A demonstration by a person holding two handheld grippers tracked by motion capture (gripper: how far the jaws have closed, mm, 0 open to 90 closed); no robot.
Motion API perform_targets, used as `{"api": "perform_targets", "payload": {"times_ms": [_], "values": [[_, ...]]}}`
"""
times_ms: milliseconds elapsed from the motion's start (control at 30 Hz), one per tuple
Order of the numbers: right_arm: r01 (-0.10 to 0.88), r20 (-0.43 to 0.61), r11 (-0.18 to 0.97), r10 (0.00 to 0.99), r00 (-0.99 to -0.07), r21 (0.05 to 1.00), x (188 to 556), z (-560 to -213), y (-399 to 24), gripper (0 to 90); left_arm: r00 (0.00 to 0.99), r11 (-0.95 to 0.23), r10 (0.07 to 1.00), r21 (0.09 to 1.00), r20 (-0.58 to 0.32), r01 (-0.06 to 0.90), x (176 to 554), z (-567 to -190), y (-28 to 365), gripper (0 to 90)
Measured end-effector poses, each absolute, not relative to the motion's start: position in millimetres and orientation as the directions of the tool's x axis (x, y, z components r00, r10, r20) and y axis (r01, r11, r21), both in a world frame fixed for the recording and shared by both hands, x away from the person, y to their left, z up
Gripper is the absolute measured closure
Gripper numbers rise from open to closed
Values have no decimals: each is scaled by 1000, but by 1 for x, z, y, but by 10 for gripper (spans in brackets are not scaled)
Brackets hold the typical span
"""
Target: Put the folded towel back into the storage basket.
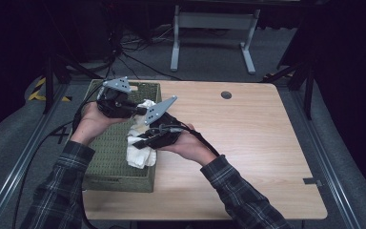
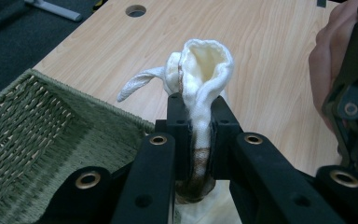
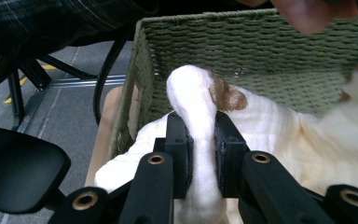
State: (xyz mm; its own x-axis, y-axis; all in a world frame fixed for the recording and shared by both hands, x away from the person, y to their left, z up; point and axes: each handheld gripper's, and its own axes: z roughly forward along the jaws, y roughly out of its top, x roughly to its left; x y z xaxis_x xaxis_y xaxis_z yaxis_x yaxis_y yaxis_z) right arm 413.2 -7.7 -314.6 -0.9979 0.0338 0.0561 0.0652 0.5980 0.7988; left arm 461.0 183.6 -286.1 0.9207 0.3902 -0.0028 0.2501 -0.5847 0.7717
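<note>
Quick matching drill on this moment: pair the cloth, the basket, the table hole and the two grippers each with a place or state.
1 white cloth
2 green woven basket
3 round hole
4 left gripper and right gripper

A in the tabletop's far edge
B shut on fabric
C on the table's left end
D pinched at two spots, brown stain showing

Pairs: 1-D, 2-C, 3-A, 4-B

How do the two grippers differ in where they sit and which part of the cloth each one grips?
The left gripper sits farther back over the basket; the right gripper is nearer the person, at the basket's table-side edge. In its own view the left gripper pinches a cloth fold with brown staining running between its jaws; the right gripper's fold is plain white at the jaws, with a brown patch just beyond. Both are shut on the same white cloth.
</note>
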Motion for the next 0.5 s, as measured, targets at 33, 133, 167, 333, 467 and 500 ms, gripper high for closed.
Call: {"api": "perform_targets", "payload": {"times_ms": [33, 133, 167, 333, 467, 500], "values": [[67, 61, 597, 31, -998, 799, 413, -315, -4, 799, 921, -584, 391, 773, -3, 250, 461, -287, 185, 825], [58, 58, 601, 19, -998, 797, 411, -319, 6, 799, 915, -572, 402, 779, -9, 259, 460, -289, 190, 825], [59, 60, 606, 19, -998, 793, 410, -321, 9, 798, 914, -572, 405, 776, -16, 267, 459, -290, 191, 825], [62, 73, 627, 8, -997, 776, 408, -338, 22, 797, 908, -560, 417, 778, -34, 286, 456, -299, 200, 824], [72, 80, 639, 17, -997, 766, 409, -347, 21, 796, 903, -540, 427, 785, -56, 304, 456, -304, 202, 825], [78, 83, 639, 23, -996, 765, 410, -350, 20, 795, 906, -553, 420, 778, -49, 298, 456, -304, 203, 825]]}}
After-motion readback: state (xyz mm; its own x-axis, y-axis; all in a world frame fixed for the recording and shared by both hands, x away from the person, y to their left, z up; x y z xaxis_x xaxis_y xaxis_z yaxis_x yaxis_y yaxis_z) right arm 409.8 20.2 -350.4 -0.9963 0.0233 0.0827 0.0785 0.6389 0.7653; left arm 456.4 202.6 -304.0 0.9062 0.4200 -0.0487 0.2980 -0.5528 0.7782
